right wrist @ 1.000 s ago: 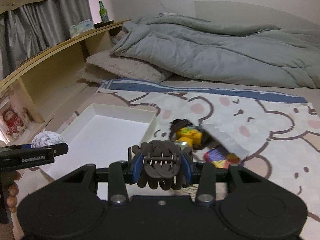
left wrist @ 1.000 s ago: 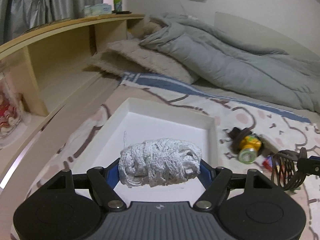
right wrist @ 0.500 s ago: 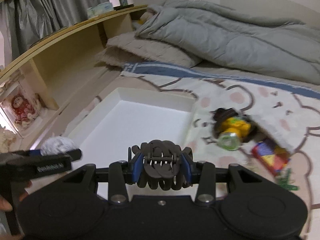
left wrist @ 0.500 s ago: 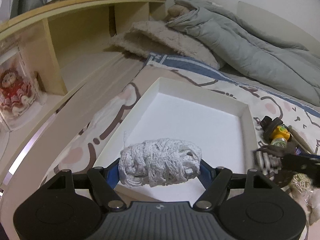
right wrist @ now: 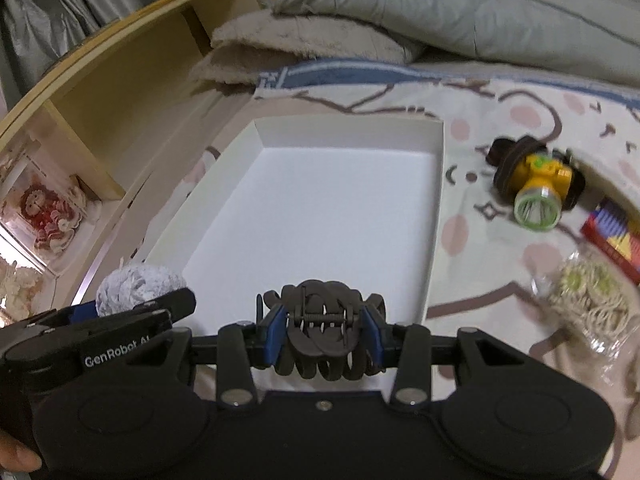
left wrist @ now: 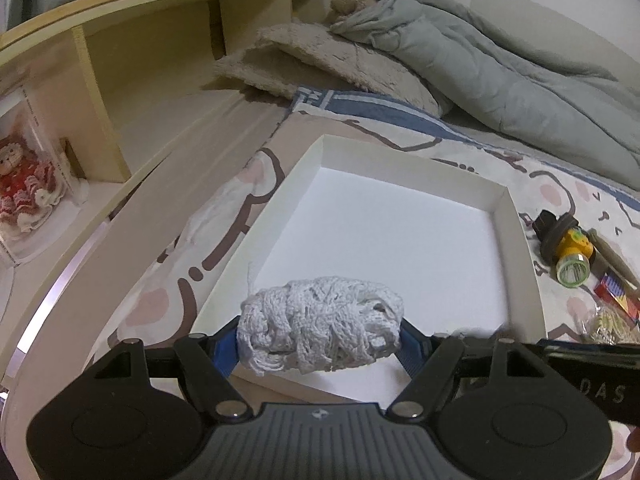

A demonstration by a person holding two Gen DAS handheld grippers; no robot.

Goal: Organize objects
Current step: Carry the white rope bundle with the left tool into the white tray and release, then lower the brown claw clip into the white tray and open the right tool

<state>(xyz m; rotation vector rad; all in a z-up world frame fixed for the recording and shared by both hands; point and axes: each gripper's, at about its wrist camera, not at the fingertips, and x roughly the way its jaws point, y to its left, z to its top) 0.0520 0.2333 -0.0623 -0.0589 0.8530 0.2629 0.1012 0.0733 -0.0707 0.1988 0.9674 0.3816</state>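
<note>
Left gripper (left wrist: 320,336) clamps the white yarn ball (left wrist: 320,326), right gripper (right wrist: 324,336) the dark hair claw (right wrist: 324,334), both above the white tray (right wrist: 436,216) near edge; early release risks either landing on the bed.

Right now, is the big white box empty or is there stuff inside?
Empty. The white rectangular cardboard box shows only bare white floor; the white knitted bundle and brown hair claw are in the tongs.

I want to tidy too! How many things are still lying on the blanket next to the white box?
4 that I can see: a yellow flashlight, a colourful packet, a bag of string and a brown stick. More may hide beyond view.
</note>
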